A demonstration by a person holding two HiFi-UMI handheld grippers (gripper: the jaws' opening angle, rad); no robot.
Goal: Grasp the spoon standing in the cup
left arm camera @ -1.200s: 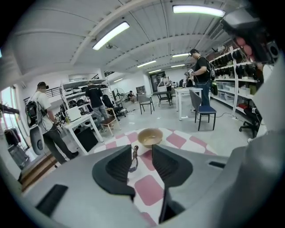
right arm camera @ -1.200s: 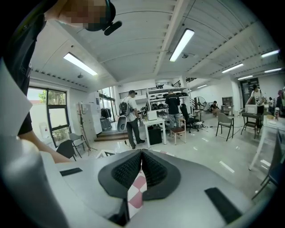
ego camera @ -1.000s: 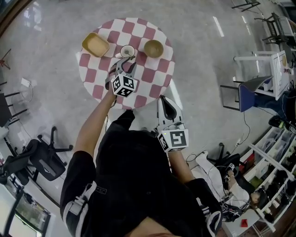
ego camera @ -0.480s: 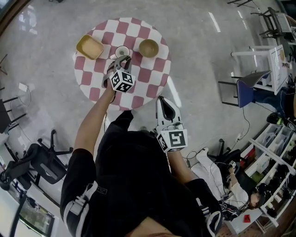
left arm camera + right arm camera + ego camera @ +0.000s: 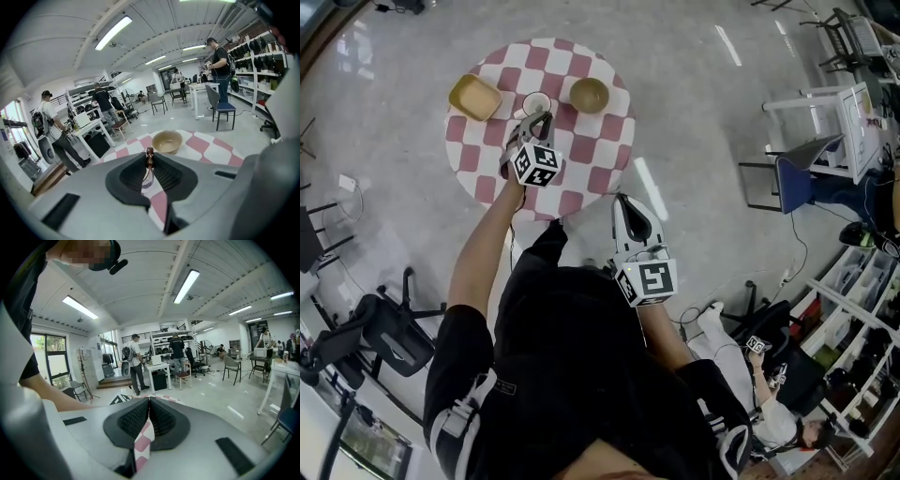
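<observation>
On the far side of the round pink-and-white checked table (image 5: 591, 159) stands a white cup (image 5: 535, 101), and my left gripper (image 5: 538, 118) reaches right up to it. In the left gripper view the spoon's brown handle (image 5: 149, 157) stands upright between the tips of the left gripper (image 5: 150, 160). Its jaws are closing and their tips touch the handle on both sides. The cup is hidden under them in that view. My right gripper (image 5: 627, 202) hangs off the table's near edge, and in its own view the right gripper (image 5: 148, 402) is shut with nothing in it.
A square yellow dish (image 5: 473, 97) sits left of the cup and a round tan bowl (image 5: 589, 95) to its right, the bowl (image 5: 167, 141) just beyond the jaws. A black office chair (image 5: 380, 328) stands at lower left, desks and shelves at right. People stand further off.
My left gripper has moved forward to the cup and its jaws have come together around the spoon's handle. The right gripper has kept its place.
</observation>
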